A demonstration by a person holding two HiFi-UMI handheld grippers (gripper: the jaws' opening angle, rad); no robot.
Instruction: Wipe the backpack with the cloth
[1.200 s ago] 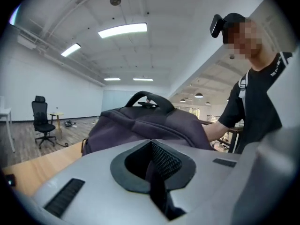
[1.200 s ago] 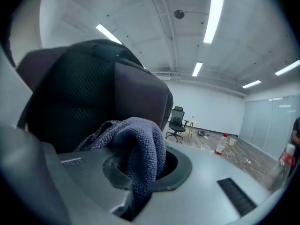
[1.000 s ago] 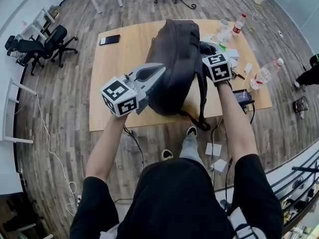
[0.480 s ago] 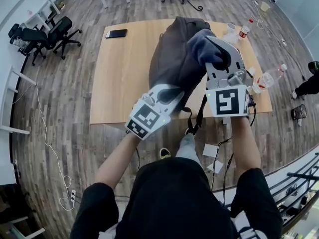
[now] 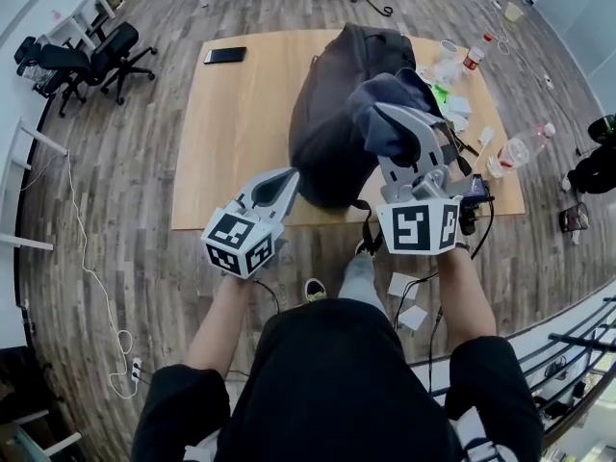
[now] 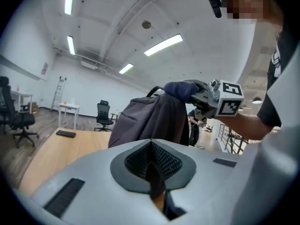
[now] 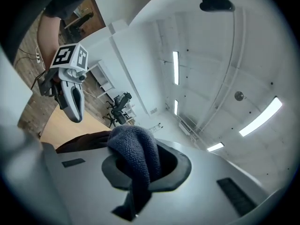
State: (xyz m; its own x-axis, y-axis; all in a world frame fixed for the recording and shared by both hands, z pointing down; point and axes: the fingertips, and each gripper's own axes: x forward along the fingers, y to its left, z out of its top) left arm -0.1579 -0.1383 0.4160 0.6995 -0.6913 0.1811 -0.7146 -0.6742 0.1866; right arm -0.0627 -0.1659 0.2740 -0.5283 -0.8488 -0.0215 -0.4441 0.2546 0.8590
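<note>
A dark grey backpack (image 5: 332,114) stands upright on the wooden table (image 5: 231,152). My right gripper (image 5: 387,115) is shut on a blue-grey cloth (image 5: 385,92), which bunches over its fingertips against the backpack's near right side. In the right gripper view the cloth (image 7: 133,149) hangs out of the closed jaws above the backpack (image 7: 79,142). My left gripper (image 5: 287,179) is shut, with nothing plainly held, by the backpack's near left corner at the table's front edge. In the left gripper view the backpack (image 6: 150,118) rises ahead of the closed tips (image 6: 151,143).
A black phone (image 5: 224,55) lies at the table's far left. Bottles (image 5: 515,147), cups and small clutter crowd the table's right side, with a dark device (image 5: 476,191) near its front right corner. Office chairs (image 5: 87,65) stand on the floor to the left.
My right gripper has lifted the cloth from the backpack's right side, rolled over, and come nearer. My left gripper has drawn back from the backpack's left flank, down toward the front edge.
</note>
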